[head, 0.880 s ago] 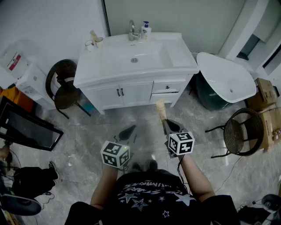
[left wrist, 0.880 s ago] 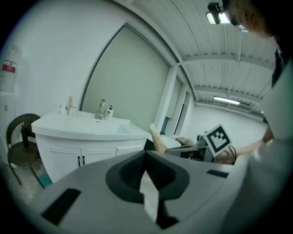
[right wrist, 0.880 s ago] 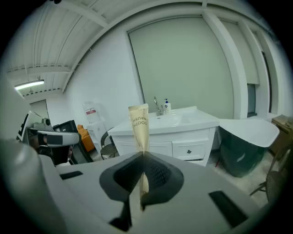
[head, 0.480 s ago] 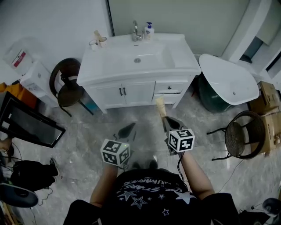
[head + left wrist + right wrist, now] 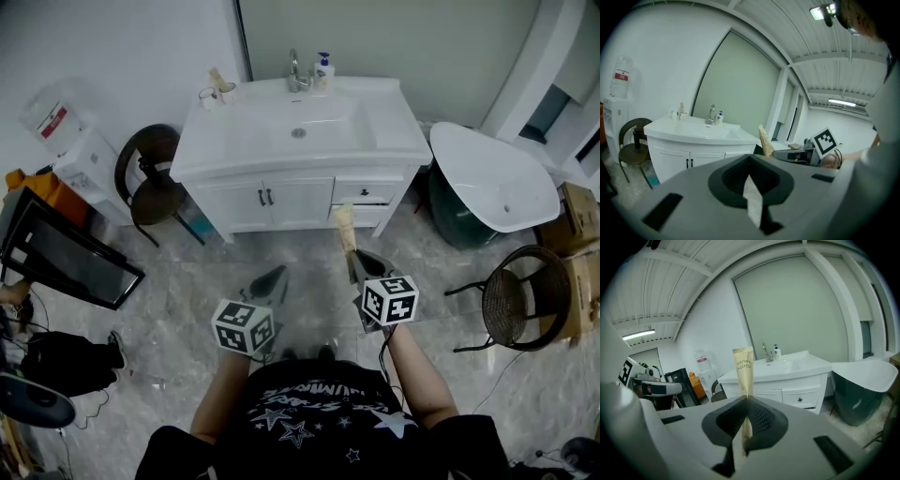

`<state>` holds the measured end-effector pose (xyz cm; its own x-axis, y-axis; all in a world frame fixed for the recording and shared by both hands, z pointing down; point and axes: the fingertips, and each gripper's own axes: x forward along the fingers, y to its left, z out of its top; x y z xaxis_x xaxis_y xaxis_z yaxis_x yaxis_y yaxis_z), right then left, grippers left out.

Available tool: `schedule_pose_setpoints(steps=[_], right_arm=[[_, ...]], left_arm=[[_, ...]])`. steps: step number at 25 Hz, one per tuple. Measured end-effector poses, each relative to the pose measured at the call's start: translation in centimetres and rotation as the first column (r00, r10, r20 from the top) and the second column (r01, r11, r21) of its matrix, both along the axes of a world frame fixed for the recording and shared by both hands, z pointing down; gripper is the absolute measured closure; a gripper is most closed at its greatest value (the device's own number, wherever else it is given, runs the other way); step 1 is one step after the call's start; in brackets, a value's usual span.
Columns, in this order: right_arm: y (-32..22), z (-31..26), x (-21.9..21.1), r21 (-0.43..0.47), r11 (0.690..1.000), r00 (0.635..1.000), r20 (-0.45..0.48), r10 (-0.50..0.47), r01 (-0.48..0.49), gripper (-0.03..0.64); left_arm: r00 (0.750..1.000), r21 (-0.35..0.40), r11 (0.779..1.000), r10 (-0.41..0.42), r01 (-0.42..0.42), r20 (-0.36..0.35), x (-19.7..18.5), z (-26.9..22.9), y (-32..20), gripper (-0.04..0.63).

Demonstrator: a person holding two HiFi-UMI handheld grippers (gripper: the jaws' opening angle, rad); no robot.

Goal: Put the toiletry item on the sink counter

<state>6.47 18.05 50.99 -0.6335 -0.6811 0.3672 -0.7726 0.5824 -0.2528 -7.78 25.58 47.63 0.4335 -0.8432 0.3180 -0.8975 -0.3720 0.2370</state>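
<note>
A beige toothbrush packet [image 5: 344,228] stands upright in my right gripper [image 5: 354,257], which is shut on its lower end. In the right gripper view the packet [image 5: 744,365] rises from the closed jaws of my right gripper [image 5: 746,398], with the white sink counter [image 5: 806,365] some way ahead. That counter [image 5: 216,150] tops a white vanity beyond both grippers. My left gripper [image 5: 275,276] is shut with nothing in it and hovers over the floor, left of the right one. In the left gripper view my left gripper [image 5: 750,158] faces the counter [image 5: 679,129], with the packet [image 5: 764,139] at right.
A faucet [image 5: 295,70], a soap bottle [image 5: 324,67] and cups [image 5: 217,90] stand at the counter's back. A dark chair [image 5: 150,183] and a water dispenser [image 5: 80,150] are left of the vanity. A white tub [image 5: 492,178] and a wicker chair [image 5: 516,300] are to the right.
The head view has drifted, so the vanity sits slightly further right and lower in the picture. Both grippers keep their places, the right one still holding the packet.
</note>
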Motion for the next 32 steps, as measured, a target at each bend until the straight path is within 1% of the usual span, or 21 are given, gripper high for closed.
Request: schedule_pose_setpoints(steps=[4,10,16,20,24,32], right_arm=[[-0.1,0.8,1.3,-0.028,1.0,1.0,0.007,-0.013,0.013,0.6],[-0.6,2.1,3.1,-0.043,0.998,0.999,-0.011,-0.044,0.044,0.6],[-1.9,2.9,3.8,-0.057,0.997,0.999,-0.004,-0.047,0.046,0.6],[-3.2,3.7,3.7,-0.075,0.996,0.999,-0.021,-0.05,0.048,0.6],[-4.8,3.5,3.4,-0.061,0.996,0.996,-0.05,-0.074,0.071,0.6],[-10.6,4.0,4.3,-0.072,0.997,0.997,-0.068,-0.024,0.019,0.6]], left_arm=[[1.0,-0.008,1.0,-0.023,0.023,-0.002,0.9,0.5,0.3,0.577],[0.999,-0.003,0.999,-0.051,0.051,-0.007,2.2,1.2,0.4,0.577],[0.999,-0.017,0.998,-0.053,0.053,-0.004,2.6,1.8,-0.3,0.577],[0.999,-0.029,0.998,-0.051,0.051,-0.008,2.5,2.5,-2.0,0.577],[0.999,-0.033,0.999,-0.036,0.036,-0.021,2.4,2.6,-4.5,0.577],[0.999,-0.046,0.999,0.025,-0.027,-0.031,2.8,3.4,-10.8,0.577]])
